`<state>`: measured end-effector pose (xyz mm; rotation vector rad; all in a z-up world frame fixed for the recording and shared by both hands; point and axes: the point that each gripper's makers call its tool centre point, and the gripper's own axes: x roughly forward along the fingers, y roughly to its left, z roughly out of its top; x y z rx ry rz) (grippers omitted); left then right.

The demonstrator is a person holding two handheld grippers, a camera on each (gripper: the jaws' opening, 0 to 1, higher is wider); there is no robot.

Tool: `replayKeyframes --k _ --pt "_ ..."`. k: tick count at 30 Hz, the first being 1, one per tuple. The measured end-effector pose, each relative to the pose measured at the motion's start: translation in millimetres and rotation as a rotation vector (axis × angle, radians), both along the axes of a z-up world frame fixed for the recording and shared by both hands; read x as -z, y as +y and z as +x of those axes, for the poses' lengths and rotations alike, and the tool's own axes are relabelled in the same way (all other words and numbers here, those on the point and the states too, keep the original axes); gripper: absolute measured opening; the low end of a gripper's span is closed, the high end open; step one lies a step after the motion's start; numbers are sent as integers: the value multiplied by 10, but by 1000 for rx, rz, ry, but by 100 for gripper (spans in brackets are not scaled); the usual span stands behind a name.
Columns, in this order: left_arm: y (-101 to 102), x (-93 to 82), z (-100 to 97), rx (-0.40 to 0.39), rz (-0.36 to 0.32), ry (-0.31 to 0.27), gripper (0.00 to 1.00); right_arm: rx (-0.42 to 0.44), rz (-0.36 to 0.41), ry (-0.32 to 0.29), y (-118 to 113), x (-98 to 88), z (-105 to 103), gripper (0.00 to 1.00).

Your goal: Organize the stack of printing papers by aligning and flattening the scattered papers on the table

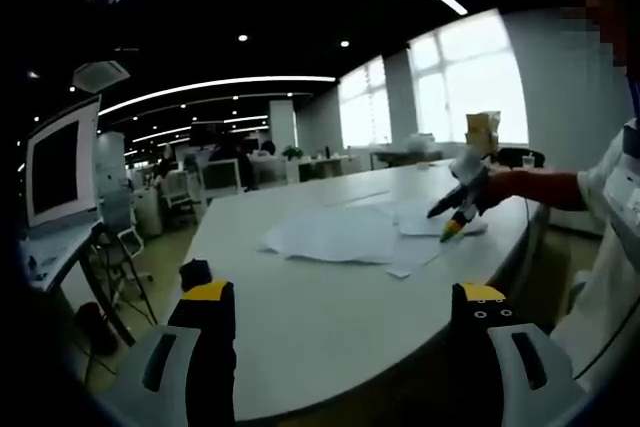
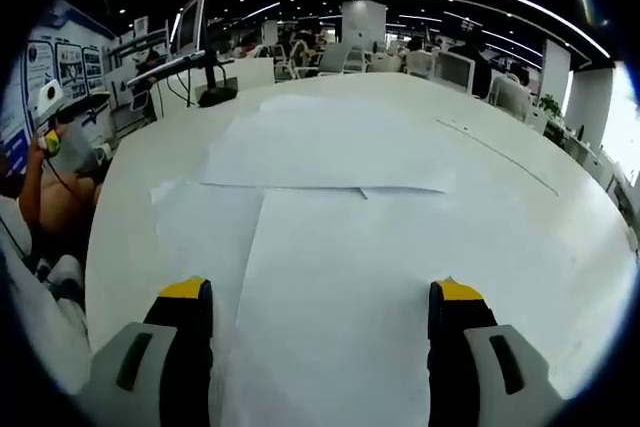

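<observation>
Both grippers, left gripper [image 1: 345, 312] and right gripper [image 2: 320, 307], stood released; right jaws over loose printing papers [image 2: 330, 197] risked skidding sheets off the table [image 2: 560, 247].

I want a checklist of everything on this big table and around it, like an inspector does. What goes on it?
Surface: white table, large, rounded edge.
Job's things: papers scattered and overlapping, not yet aligned; also seen as a loose spread in the left gripper view.
Clutter: nothing seen.
Grippers: left gripper open, off the papers, holding nothing; right gripper open over the papers, and seen at the far sheets.
Cables: nothing seen on the table.
Surroundings: open office, monitor, windows, ceiling light strips.
</observation>
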<state>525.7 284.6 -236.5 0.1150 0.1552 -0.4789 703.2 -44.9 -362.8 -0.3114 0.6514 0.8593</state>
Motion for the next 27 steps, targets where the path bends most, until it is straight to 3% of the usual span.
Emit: replayKeyframes --k 8,18,27 --pt "-27 -74 51 5 -2 0 92 -1 36 -28 0 -11 7 84" --pt "-44 -238 319 5 4 -29 92 -1 48 -36 1 -15 2 84" --pt "-114 -371 445 41 -35 -27 92 1 45 -35 7 -14 -8 84"
